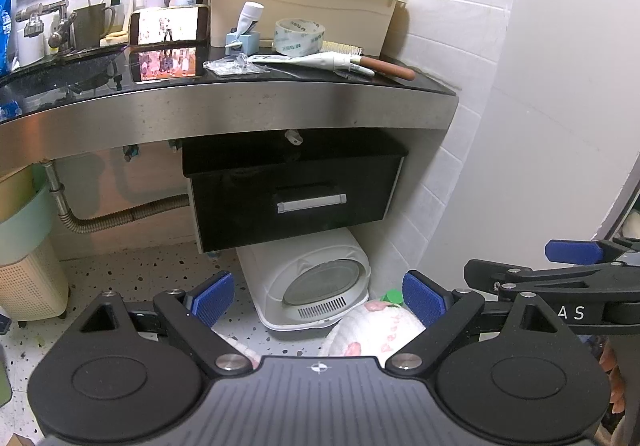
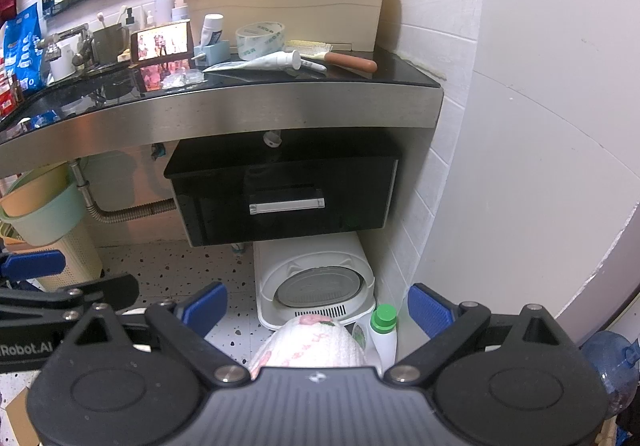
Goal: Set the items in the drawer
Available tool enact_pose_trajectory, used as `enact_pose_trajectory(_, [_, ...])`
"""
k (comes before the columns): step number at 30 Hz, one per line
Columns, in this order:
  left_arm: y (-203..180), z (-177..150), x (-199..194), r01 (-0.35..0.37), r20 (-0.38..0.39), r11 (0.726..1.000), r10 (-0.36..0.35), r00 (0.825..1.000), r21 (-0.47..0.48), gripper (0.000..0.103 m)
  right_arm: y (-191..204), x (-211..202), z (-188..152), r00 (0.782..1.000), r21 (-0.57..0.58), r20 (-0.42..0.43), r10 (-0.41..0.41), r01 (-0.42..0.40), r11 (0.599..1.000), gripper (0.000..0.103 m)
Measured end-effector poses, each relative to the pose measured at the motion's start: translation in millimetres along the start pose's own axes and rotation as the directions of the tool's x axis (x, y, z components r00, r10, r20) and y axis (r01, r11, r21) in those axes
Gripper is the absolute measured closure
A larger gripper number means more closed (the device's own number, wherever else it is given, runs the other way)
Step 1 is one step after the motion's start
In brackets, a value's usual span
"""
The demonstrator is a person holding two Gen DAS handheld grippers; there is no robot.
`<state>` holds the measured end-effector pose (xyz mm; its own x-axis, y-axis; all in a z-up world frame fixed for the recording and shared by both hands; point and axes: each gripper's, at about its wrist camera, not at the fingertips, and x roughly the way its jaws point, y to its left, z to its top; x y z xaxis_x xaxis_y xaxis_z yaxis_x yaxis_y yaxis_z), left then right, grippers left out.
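A black drawer [image 1: 292, 189] with a silver handle [image 1: 311, 202] hangs closed under the steel-edged counter; it also shows in the right wrist view [image 2: 280, 193]. On the counter lie a tape roll [image 1: 299, 36], a toothpaste tube [image 1: 308, 59], a brown-handled brush [image 1: 380, 65] and a small plastic bag [image 1: 234, 66]. My left gripper [image 1: 318, 298] is open and empty, low in front of the drawer. My right gripper [image 2: 318, 306] is open and empty beside it, and shows in the left view [image 1: 576, 252].
A phone [image 1: 168, 25] leans on the counter by a cream dish rack [image 1: 300, 5]. Below the drawer stands a white appliance [image 1: 316, 286], with a white slipper [image 2: 312, 342] and a green-capped bottle [image 2: 384, 330] in front. A white tiled wall [image 1: 460, 45] closes the right side.
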<state>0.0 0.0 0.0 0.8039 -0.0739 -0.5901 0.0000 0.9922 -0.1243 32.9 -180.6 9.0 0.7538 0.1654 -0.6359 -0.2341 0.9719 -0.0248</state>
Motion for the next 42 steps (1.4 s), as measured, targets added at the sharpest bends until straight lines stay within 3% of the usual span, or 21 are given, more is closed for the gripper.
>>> enact_pose_trajectory(42, [0.8, -4.1, -1.4, 0.003, -0.008, 1.0, -0.003, 1.0, -0.005, 0.011, 0.4, -2.6, -0.8, 1.0, -0.002, 0.002, 0.003, -0.003, 1.0, 0.006])
